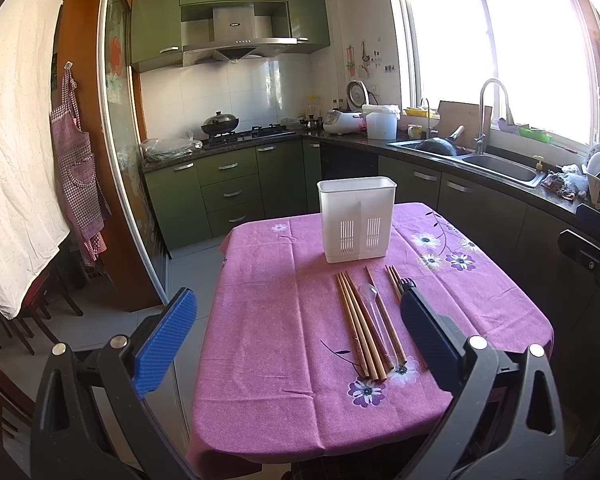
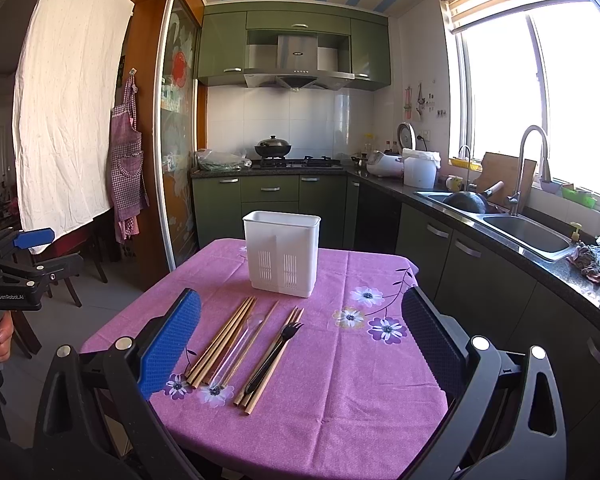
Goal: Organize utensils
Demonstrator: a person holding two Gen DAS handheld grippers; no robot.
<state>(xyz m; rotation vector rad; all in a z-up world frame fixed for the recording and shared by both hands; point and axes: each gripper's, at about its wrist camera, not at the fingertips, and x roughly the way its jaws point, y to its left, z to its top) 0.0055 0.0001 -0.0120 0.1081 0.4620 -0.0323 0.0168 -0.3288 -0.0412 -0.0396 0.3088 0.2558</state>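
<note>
On the table: wooden chopsticks [image 2: 224, 342], a clear plastic spoon [image 2: 240, 346] and a black plastic fork [image 2: 274, 354] lie flat in a loose row on the pink flowered tablecloth [image 2: 340, 400], none yet stowed.
Beyond them: a white slotted plastic utensil holder [image 2: 281, 254] stands upright, well apart from the row, toward the table's far edge.
Long axis: each utensil runs roughly from the near edge toward the holder, tilted a little; a further pair of chopsticks [image 2: 262, 372] lies under and beside the fork.
Right hand-held gripper [image 2: 300, 344]: released, jaws wide, hovering above the near end of the row with nothing between them; the fork sits almost centred in its view.
Left hand-held gripper [image 1: 296, 328]: also spread wide and empty; the chopstick bundle [image 1: 360, 328] lies just right of its centre.
Nearer arm: hard to call; both look similarly close.
Likely need: jaws closing across a utensil's width, then tipping it upright for the holder.
</note>
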